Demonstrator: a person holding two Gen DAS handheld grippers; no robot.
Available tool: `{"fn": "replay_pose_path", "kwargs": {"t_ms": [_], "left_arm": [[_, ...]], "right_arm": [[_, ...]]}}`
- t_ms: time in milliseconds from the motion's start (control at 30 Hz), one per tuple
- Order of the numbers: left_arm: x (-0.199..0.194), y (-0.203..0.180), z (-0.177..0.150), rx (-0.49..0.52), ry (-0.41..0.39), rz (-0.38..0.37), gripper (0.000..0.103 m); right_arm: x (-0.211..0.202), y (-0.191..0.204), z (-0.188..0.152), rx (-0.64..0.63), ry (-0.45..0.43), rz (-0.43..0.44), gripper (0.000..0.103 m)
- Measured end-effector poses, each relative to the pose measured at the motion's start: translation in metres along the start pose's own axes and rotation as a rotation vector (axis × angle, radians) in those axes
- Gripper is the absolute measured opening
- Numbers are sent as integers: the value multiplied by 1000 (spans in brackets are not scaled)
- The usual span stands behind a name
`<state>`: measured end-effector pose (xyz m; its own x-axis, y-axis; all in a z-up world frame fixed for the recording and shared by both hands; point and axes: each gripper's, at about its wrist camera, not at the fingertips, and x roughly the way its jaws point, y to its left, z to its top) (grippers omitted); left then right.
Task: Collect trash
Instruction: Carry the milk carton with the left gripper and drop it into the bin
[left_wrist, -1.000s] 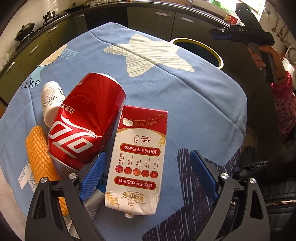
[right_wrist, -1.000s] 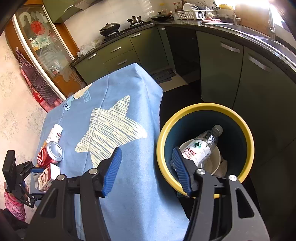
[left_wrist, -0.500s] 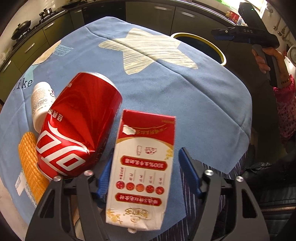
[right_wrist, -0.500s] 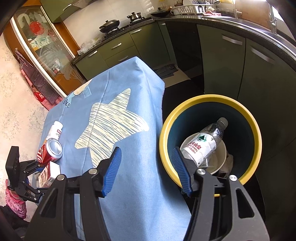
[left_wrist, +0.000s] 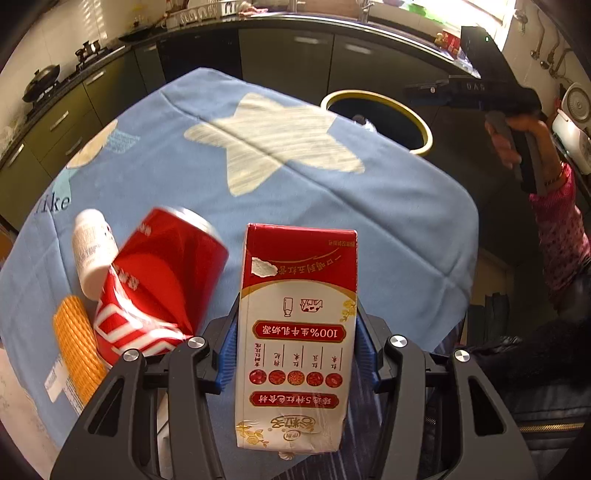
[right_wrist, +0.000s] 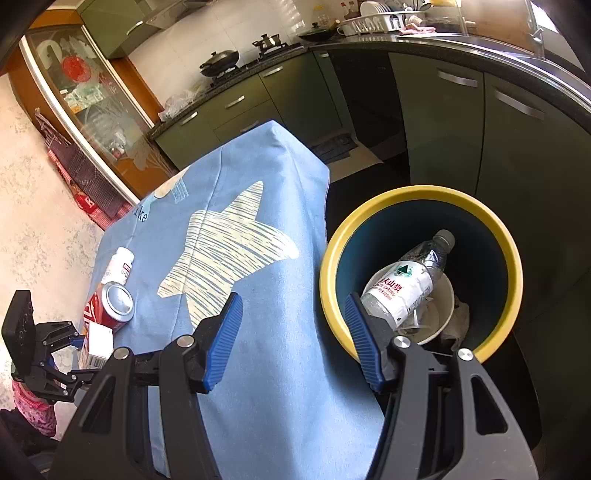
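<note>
Left wrist view shows the milk carton (left_wrist: 297, 332) upright between the blue pads of the left gripper (left_wrist: 297, 347), which have just been closing and now press on both its sides. The carton is white with a red top band, red label panels, a row of small round fruit pictures and a torn white patch near the top. It sits at the near edge of the table (left_wrist: 388, 229), which is covered by a blue cloth with a pale star. A second ago the carton lay flat on the cloth between wide jaws; now it looks raised off it, though the blur makes that hard to confirm. Left of it the red can (left_wrist: 159, 288) lies tipped, with a white bottle (left_wrist: 92, 251) and a yellow corn cob (left_wrist: 75, 347) beyond. The right gripper (right_wrist: 293, 336) has its jaws apart and empty, above the gap between the cloth and the yellow-rimmed bin (right_wrist: 513, 266), where a clear water bottle (right_wrist: 406, 280) rests on a white bowl (right_wrist: 439, 317).
</note>
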<state>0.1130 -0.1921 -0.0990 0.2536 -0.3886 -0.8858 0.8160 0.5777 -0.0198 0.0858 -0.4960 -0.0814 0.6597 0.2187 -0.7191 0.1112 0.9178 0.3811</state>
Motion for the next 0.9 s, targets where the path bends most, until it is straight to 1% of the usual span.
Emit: {"fn": "replay_pose_path", "kwargs": {"t_ms": [133, 233, 433, 500, 600, 767, 900], "left_arm": [[-7, -10, 19, 18, -29, -10, 52], [-6, -20, 33, 34, -34, -18, 52], [6, -52, 85, 86, -33, -61, 52], [15, -69, 107, 113, -23, -94, 52], [31, -97, 143, 167, 1, -137, 52], [67, -143, 205, 270, 28, -181, 52], [117, -176, 255, 307, 93, -183, 52]], "right_arm": [[-12, -9, -8, 19, -25, -1, 55], [-23, -17, -13, 32, -51, 1, 55], [-54, -44, -25, 77, -134, -4, 56], [-63, -56, -31, 99, -153, -9, 56], [-74, -76, -42, 142, -173, -25, 56], [-92, -112, -63, 224, -201, -41, 57], [-101, -129, -75, 266, -214, -49, 57]]}}
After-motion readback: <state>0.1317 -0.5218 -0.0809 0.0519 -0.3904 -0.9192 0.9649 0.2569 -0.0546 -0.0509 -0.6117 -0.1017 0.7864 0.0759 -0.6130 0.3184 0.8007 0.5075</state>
